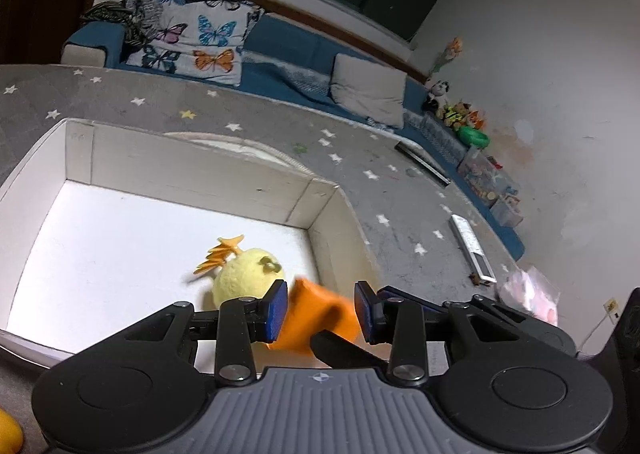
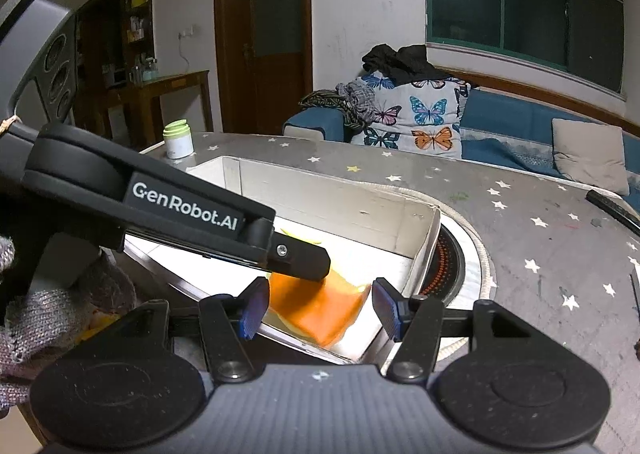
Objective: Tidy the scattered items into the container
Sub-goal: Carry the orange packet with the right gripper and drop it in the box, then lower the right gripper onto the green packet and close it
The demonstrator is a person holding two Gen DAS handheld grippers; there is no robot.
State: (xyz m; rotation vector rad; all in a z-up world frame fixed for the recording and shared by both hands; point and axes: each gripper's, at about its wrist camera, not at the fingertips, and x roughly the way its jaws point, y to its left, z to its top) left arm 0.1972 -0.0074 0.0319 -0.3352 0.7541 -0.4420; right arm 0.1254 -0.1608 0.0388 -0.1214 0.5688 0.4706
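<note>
The orange toy [image 1: 320,314] drops between my wide-open, empty left tongs [image 1: 321,308], over the box's [image 1: 192,174] near right corner; my right tongs [image 2: 316,308] are open and empty too.

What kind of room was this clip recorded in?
Most likely a home living room. A blue sofa with a butterfly-print quilt runs under the window, stuffed toys line its far end, and a wooden door leads off beside it.
</note>
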